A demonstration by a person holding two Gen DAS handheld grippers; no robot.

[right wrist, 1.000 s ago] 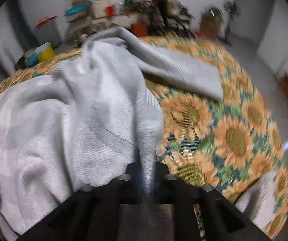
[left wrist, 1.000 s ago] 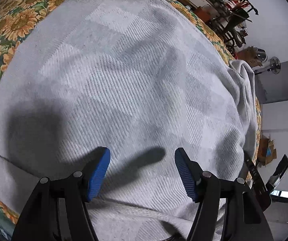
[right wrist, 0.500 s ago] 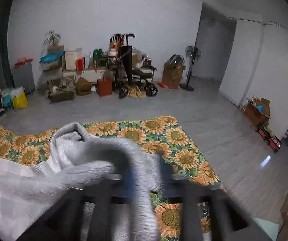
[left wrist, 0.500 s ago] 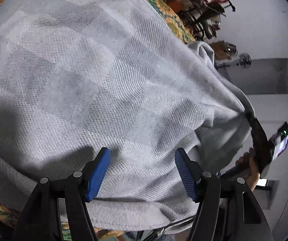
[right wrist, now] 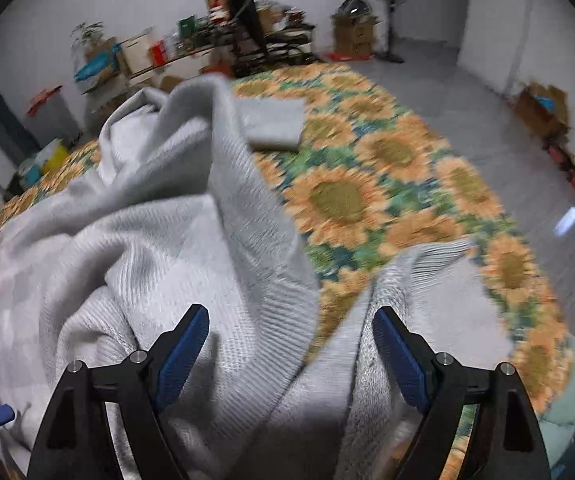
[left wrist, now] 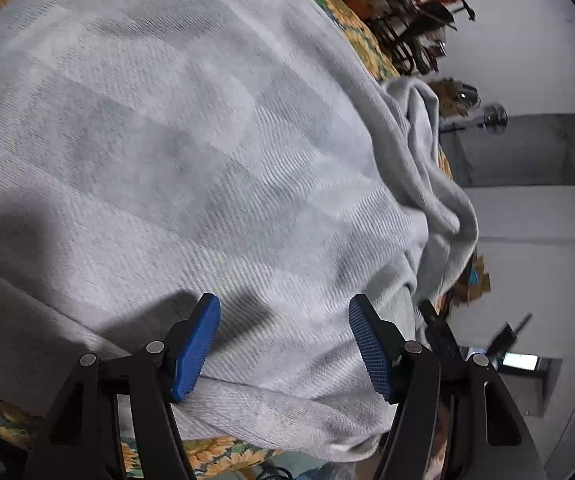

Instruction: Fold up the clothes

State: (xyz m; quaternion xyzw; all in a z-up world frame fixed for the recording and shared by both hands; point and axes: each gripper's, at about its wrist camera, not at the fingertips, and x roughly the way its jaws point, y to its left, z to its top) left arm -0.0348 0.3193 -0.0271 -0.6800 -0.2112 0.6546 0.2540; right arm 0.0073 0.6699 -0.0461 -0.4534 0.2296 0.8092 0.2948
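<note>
Change: right gripper (right wrist: 291, 344) no longer pinching the cloth like a second ago, now spread wide with nothing in it
Left gripper (left wrist: 283, 338): also wide apart, hovering over the flat part, not gripping
Sweater (right wrist: 159, 240): grey knit, bunched up in a ridge on the left of the sunflower tablecloth (right wrist: 367, 200)
Sleeve (right wrist: 427, 280): lying off to the right, near the table edge
Folded grey piece (right wrist: 273, 122): further back on the cloth

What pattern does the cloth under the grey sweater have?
Orange-yellow sunflowers on a green ground; the cloth shows best in the right wrist view, beside the sweater.
</note>
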